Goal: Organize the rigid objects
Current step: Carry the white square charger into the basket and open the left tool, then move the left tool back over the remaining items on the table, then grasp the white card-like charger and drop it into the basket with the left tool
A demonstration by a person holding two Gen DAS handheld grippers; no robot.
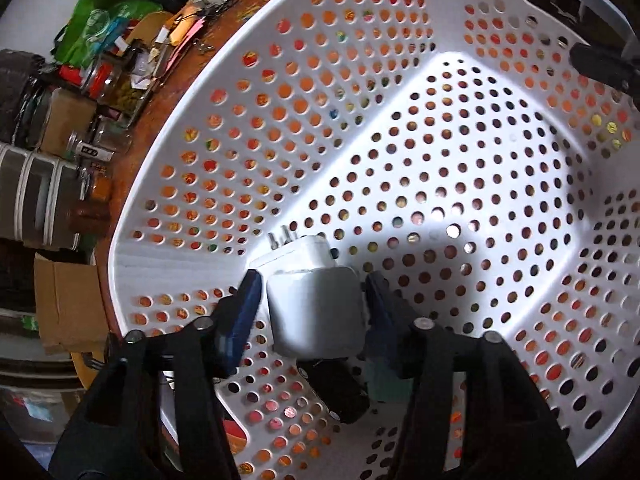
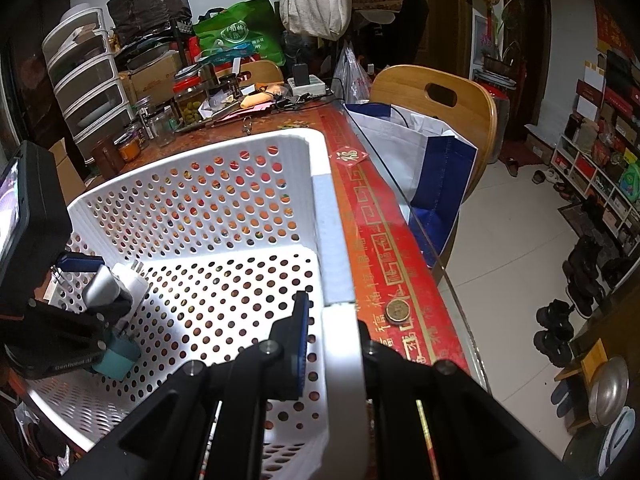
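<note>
A white perforated basket [image 1: 460, 80] fills the left wrist view and sits on the table in the right wrist view [image 2: 200, 152]. My left gripper [image 1: 314, 304] is inside it, with its fingers on both sides of a grey-white square charger block [image 1: 316, 312] near the basket's corner. A white plug adapter [image 1: 300, 254] lies just beyond it, and a dark object [image 1: 340, 392] and a teal block [image 2: 118, 356] lie below. My right gripper [image 2: 332, 344] is closed over the basket's right rim [image 2: 340, 352], one finger inside and one outside.
The red patterned table [image 2: 384, 216] carries a round coin-like object [image 2: 397, 311] right of the basket. Jars, boxes and bags [image 2: 188, 100] crowd the table's far end. A wooden chair [image 2: 440, 96] with a blue-white bag [image 2: 424, 168] stands to the right.
</note>
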